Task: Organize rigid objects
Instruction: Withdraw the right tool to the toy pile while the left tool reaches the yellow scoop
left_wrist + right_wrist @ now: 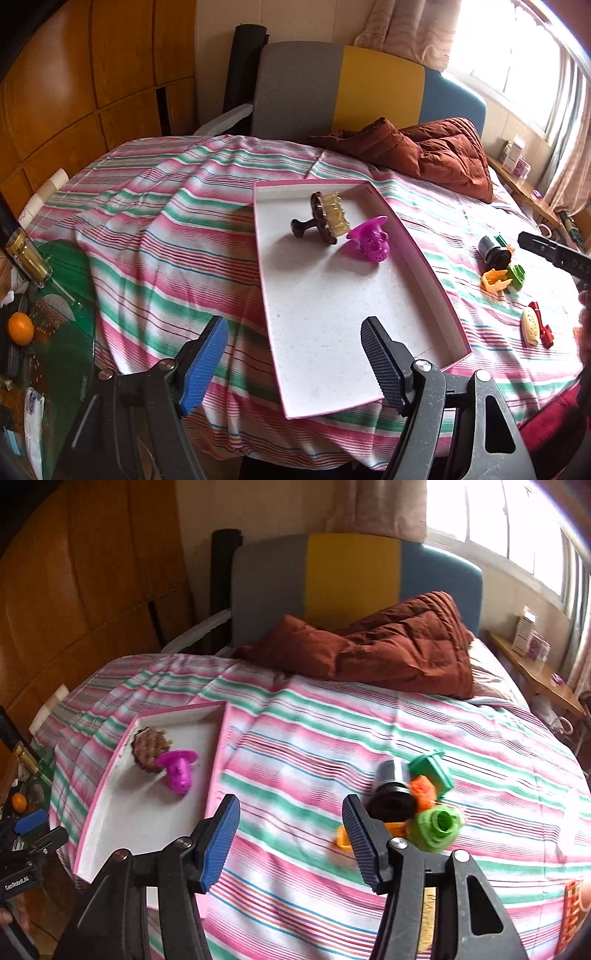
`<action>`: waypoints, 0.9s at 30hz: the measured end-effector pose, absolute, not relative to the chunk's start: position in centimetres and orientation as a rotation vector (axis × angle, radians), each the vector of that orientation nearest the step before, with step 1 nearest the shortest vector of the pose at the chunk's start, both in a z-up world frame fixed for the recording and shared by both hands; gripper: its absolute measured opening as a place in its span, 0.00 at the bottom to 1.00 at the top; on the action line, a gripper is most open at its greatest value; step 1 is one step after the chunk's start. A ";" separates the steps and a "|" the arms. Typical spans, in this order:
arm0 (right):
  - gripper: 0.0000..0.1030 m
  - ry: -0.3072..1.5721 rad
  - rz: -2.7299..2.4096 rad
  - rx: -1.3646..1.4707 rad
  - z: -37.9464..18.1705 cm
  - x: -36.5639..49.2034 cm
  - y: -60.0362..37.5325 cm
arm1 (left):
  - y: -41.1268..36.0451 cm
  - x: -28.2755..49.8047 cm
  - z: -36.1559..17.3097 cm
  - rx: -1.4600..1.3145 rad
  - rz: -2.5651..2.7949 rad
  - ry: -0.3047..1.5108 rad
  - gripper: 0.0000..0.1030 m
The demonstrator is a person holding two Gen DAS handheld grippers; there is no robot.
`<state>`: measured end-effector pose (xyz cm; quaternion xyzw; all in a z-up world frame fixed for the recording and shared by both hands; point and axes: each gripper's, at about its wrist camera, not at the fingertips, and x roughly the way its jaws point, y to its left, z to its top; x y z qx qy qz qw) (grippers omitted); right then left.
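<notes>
Right claw (291,834) open and empty above the bed (332,716); green cap (437,829) looks light, hard, slick — pinch across its rim.

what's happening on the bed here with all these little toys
A person with a gripper in each hand is sorting small hard toys off a striped bedspread into a shallow pink-edged tray. The tray so far holds a brown brush and a purple toy. Both the left gripper and the right gripper are open and empty. A cluster of toys is not yet sorted: a black cylinder, a green toy and orange pieces. The right gripper hangs just beside that cluster.
</notes>
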<state>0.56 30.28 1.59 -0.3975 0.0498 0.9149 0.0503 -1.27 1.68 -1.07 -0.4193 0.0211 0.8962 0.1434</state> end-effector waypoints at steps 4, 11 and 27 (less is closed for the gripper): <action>0.57 0.209 2.726 -1.170 2.0 1.7 33.8 | 2.6 -1.1 -0.7 -1.183 2.563 0.084 0.73; 0.57 0.347 2.579 -1.067 2.4 3.9 41.1 | 5.2 -1.3 0.3 -1.142 2.490 0.087 0.73; 0.63 0.796 2.292 -0.949 -2.2 7.6 51.8 | 19.6 -1.1 -0.2 -1.078 2.199 0.324 0.88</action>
